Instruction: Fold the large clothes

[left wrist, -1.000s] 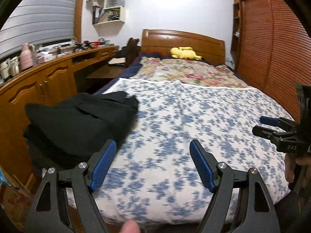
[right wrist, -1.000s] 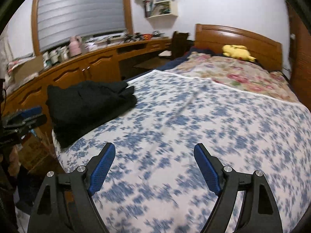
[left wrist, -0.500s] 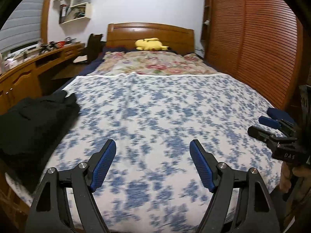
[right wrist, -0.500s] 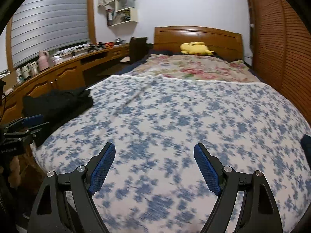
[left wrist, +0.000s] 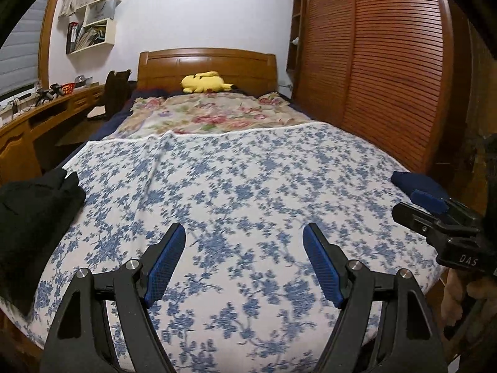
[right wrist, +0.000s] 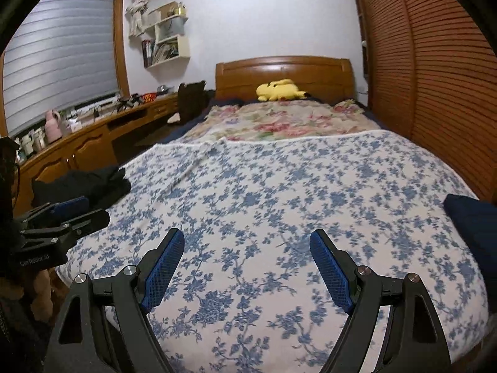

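Black garment (left wrist: 29,217) bunched in a heap at the left edge of the bed, near the foot corner, partly hanging over the side; also visible from the right wrist view (right wrist: 84,183), lying against the blue-flowered bedspread (left wrist: 242,186). Folds not distinguishable in the dark fabric. Dark blue item (right wrist: 472,227), possibly a second piece of clothing, resting at the right edge of the bed; too little in view to say what it is.

Left gripper (left wrist: 243,258) over the foot of the bed, jaws spread wide, nothing between the blue pads (left wrist: 164,262), only bedspread below. Well apart from the black garment. Right gripper (right wrist: 247,261) likewise over the foot end, jaws spread wide and empty. Seen from the left wrist view, right gripper (left wrist: 435,214) beside the dark blue item at the right edge; contact not determinable. Part of a hand (left wrist: 466,295) visible on its handle.

Flowered blanket (right wrist: 279,118) across the head half of the bed, yellow plush toy (right wrist: 279,90) against the wooden headboard (left wrist: 206,65). Slatted wooden wardrobe doors (left wrist: 372,71) along the right side. Long wooden desk (right wrist: 80,146) along the left wall, cluttered on top, under a window blind (right wrist: 62,56). Wall shelves (right wrist: 164,37) with books above the desk.
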The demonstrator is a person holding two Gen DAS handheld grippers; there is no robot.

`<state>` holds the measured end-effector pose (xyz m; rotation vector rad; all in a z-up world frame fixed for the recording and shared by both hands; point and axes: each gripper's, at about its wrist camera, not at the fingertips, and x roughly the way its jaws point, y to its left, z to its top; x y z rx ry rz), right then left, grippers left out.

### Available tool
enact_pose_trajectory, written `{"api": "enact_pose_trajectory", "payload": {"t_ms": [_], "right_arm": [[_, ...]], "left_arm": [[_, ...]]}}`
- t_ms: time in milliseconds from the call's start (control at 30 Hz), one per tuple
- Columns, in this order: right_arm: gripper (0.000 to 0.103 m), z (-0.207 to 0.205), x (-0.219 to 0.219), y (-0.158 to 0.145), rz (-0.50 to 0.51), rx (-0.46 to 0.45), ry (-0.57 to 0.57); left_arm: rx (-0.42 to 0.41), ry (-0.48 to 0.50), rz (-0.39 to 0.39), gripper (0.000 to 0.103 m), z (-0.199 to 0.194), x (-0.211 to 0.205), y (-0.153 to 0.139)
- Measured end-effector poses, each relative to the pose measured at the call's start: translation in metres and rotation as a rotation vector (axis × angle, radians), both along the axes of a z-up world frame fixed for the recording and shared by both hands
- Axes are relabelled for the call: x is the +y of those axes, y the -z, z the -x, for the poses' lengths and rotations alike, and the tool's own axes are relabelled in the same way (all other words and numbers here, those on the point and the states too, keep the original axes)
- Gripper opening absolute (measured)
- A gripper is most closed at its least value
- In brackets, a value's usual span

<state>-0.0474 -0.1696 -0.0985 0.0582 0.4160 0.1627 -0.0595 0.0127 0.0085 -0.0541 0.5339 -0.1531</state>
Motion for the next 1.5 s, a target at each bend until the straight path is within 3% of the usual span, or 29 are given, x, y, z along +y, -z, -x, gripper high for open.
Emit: {"api": "enact_pose_trajectory", "payload": {"t_ms": [267,533,1500], "right_arm": [[0.084,0.045,-0.009,-0.021,-0.009,-0.082,0.046],[0.084,0.07,-0.005,-0.029,-0.022,-0.144,0.056],[0.084,0.048,-0.009,-0.019,-0.016,-0.138,0.026]], "left_arm": [[-0.09,0.005,0.002,0.079,0.025,-0.012,-0.035],[-0.136,-0.031,-0.04,0.079,0.04,-0.01,-0.048],[-0.121,-0.061,-0.021,0.079,0.039,0.004,-0.039]]}}
